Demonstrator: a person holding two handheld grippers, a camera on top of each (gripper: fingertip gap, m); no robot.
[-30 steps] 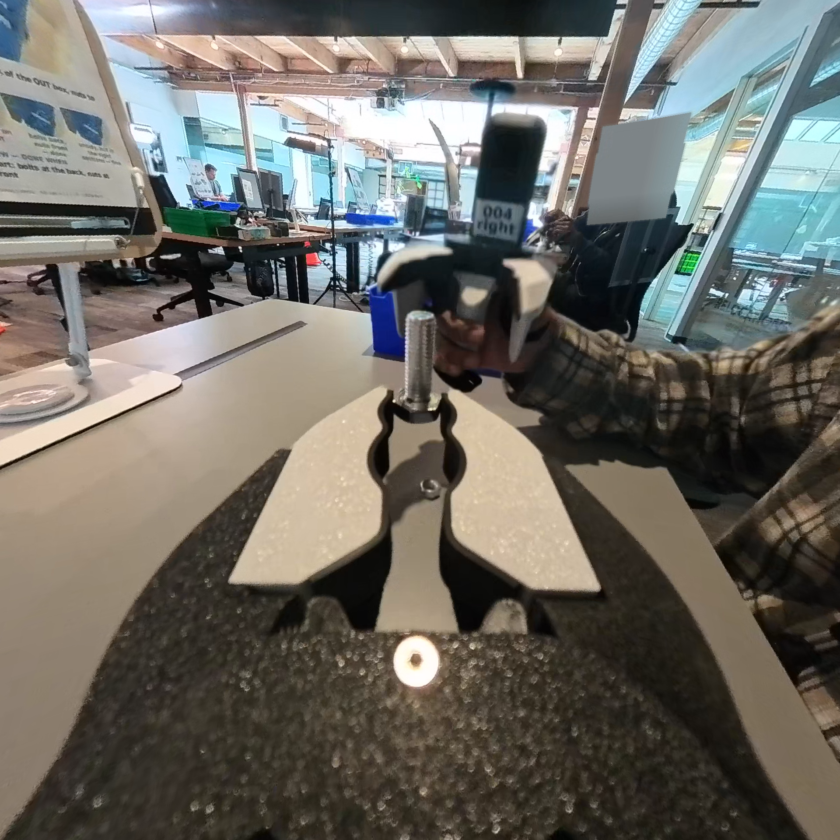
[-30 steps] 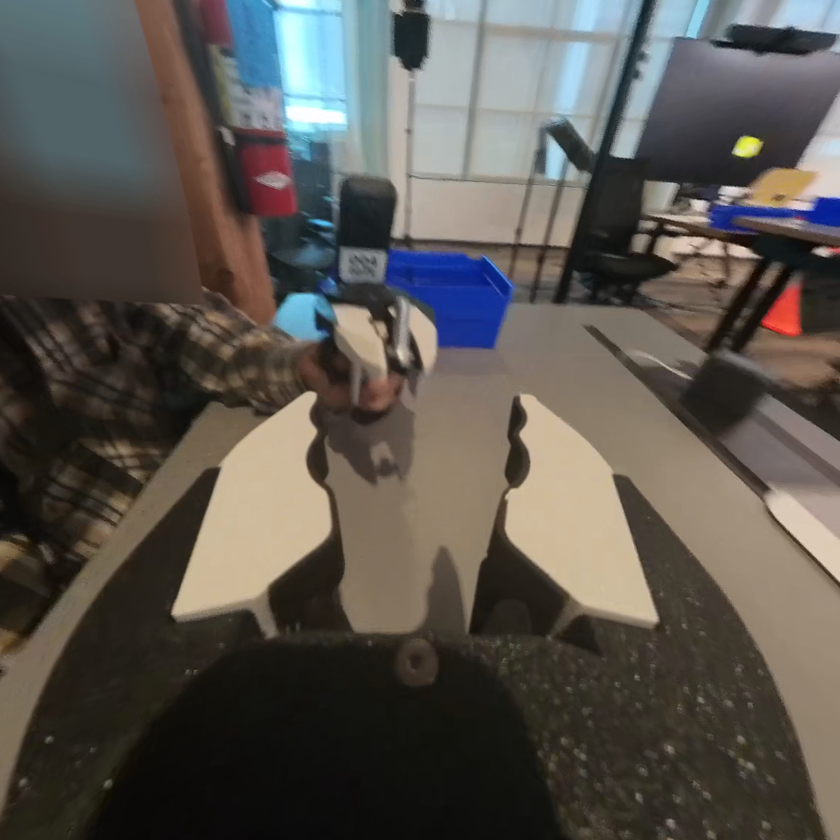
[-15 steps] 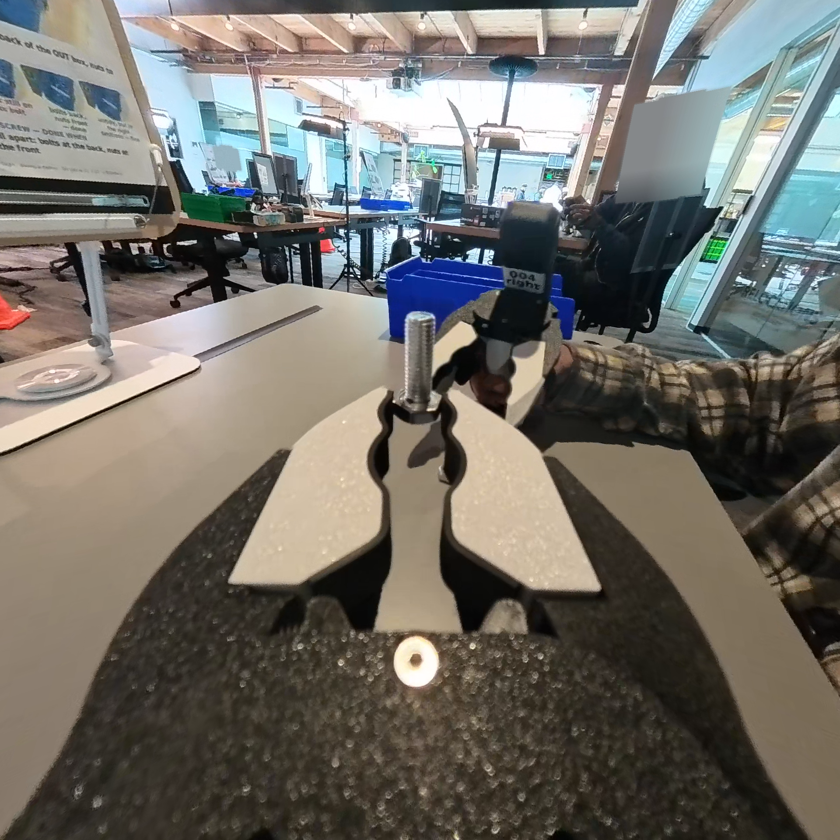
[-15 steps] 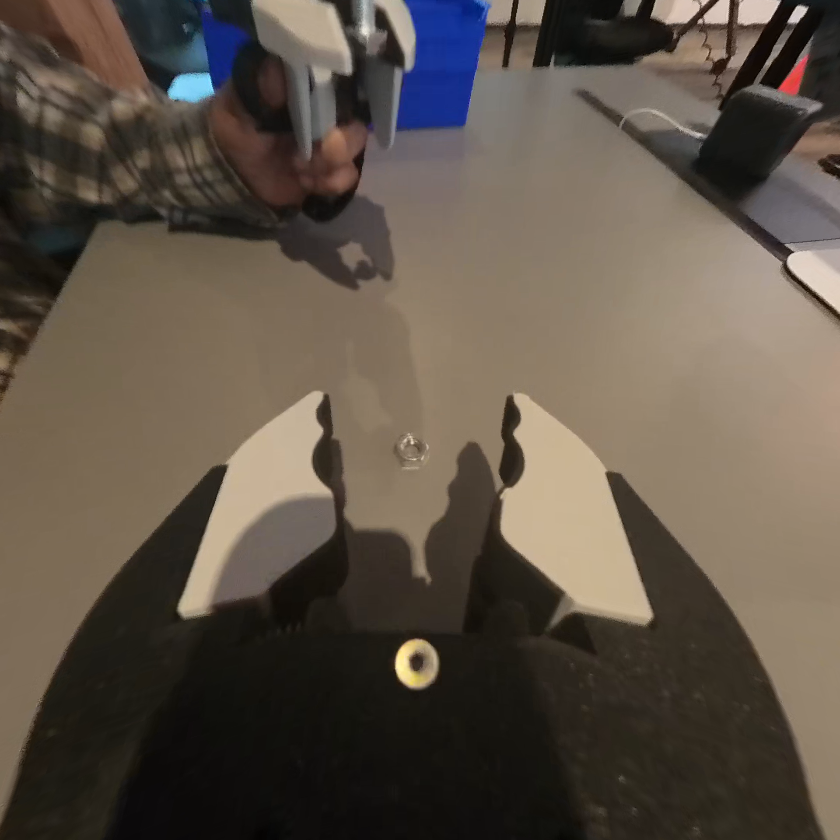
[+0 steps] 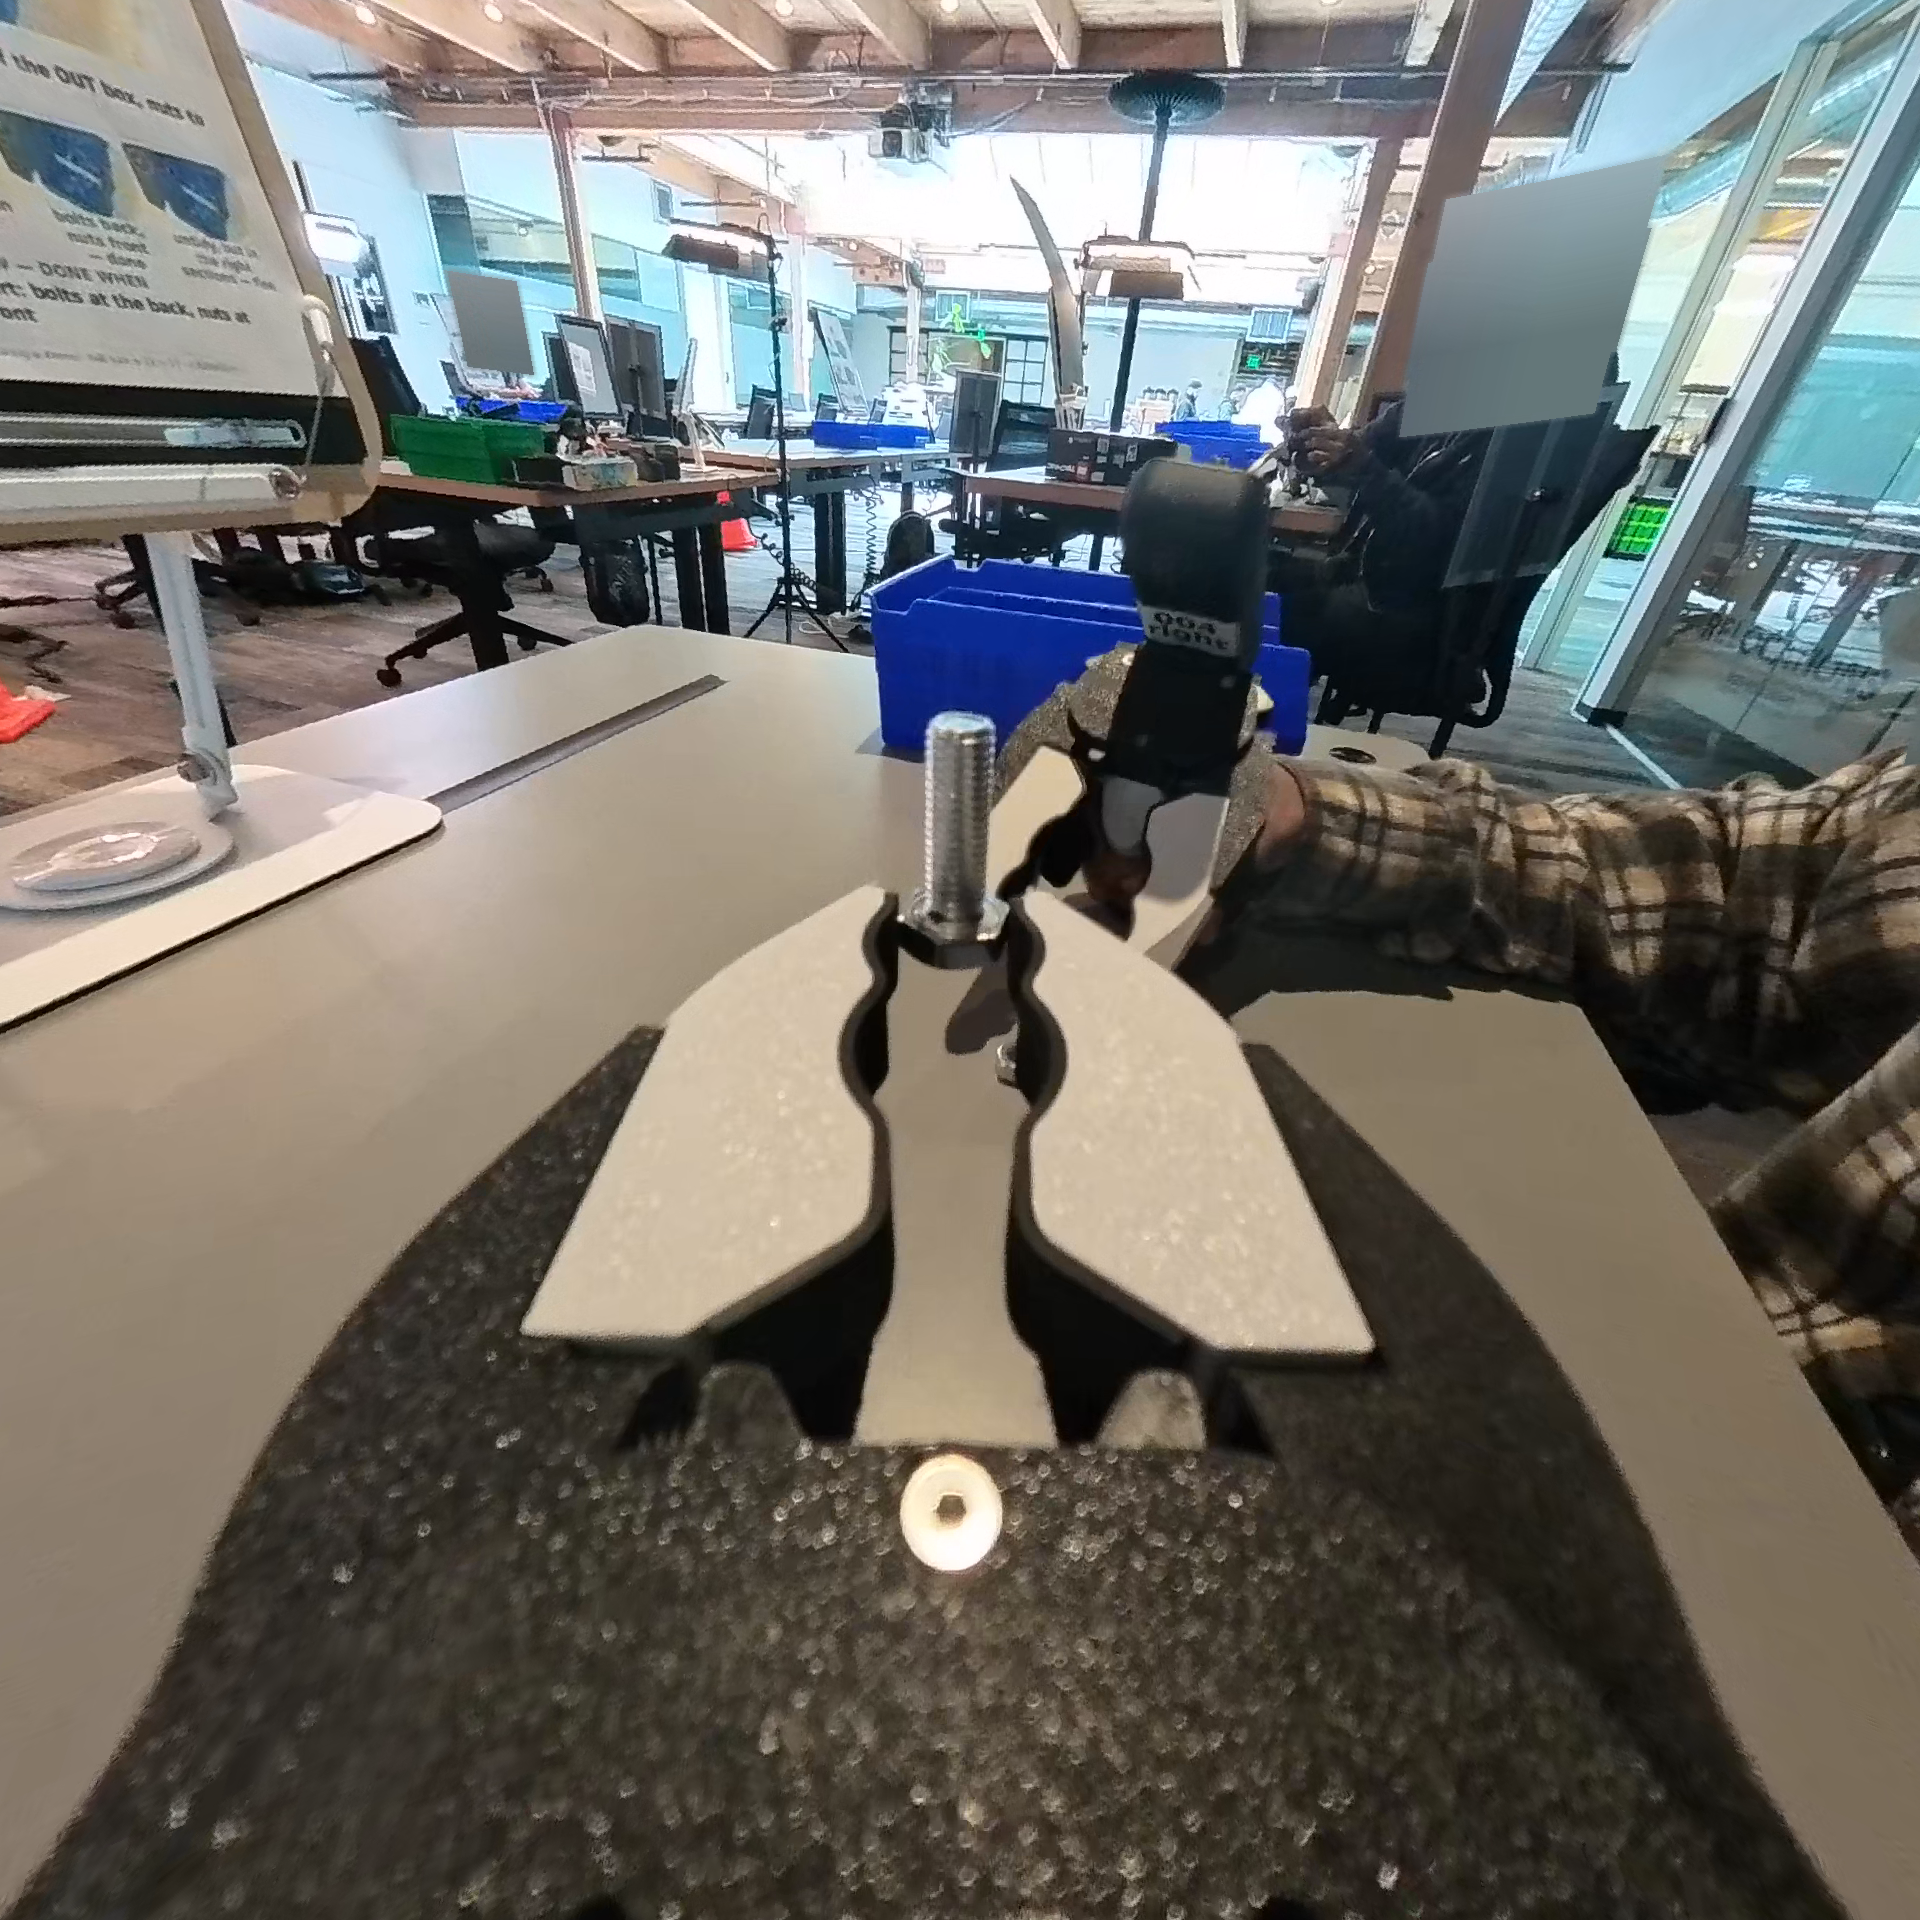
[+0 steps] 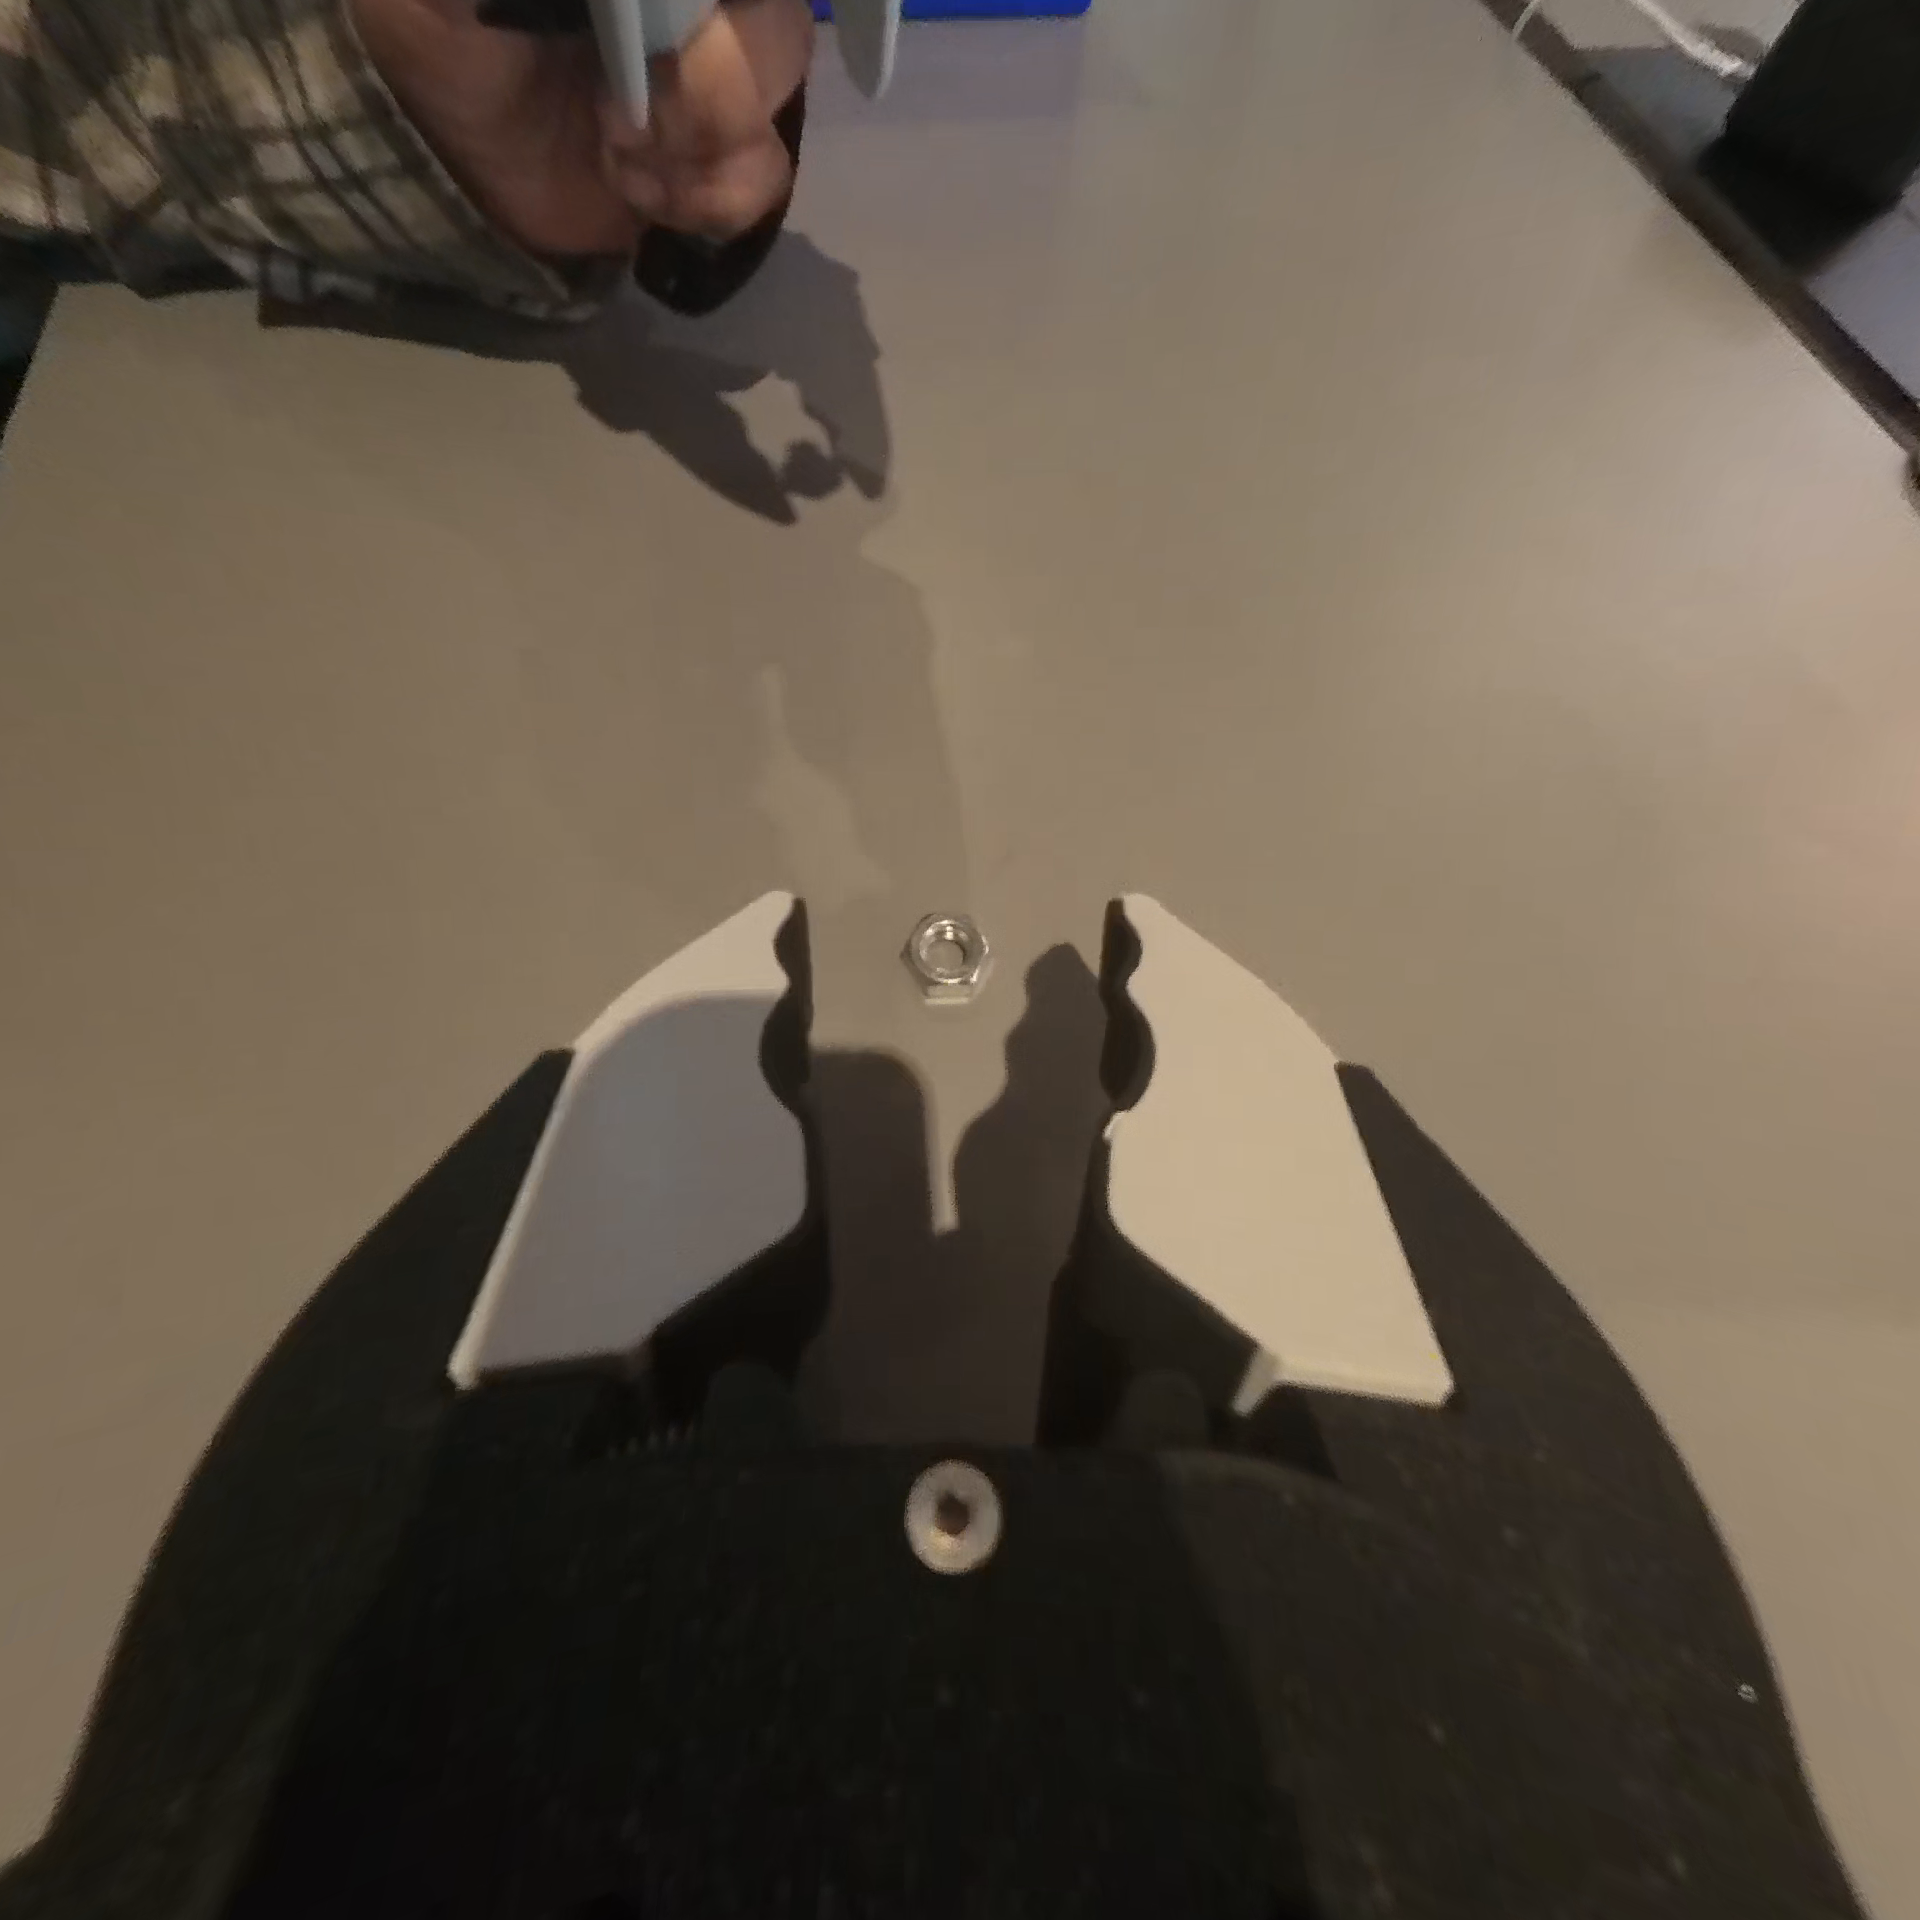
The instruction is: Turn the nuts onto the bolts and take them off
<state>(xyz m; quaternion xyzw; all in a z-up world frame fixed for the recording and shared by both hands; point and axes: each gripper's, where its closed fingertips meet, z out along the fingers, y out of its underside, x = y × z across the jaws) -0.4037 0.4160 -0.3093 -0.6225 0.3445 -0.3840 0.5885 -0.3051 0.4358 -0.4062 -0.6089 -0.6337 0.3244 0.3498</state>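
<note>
My left gripper (image 5: 951, 920) is shut on the hex head of a silver bolt (image 5: 958, 810) and holds it upright, thread up, above the grey table (image 5: 416, 1018). A small silver nut (image 6: 945, 958) lies flat on the table. My right gripper (image 6: 951, 914) is open and points down at the table, with the nut between its two fingertips and touching neither. In the left wrist view the right gripper (image 5: 1107, 883) is just behind and right of the bolt, and the nut (image 5: 1004, 1062) peeks out beside my right finger. The left gripper (image 6: 743, 52) shows at the top of the right wrist view.
A blue bin (image 5: 997, 644) stands at the table's far edge behind the right gripper. A sign on a stand with a white base (image 5: 208, 842) sits at the far left. A black block (image 6: 1829, 135) lies at the table's right side. A person sits beyond the table.
My right gripper has tipped down and come lower over the table, so the nut now lies between its open fingertips. My left gripper still holds the bolt upright in the same place.
</note>
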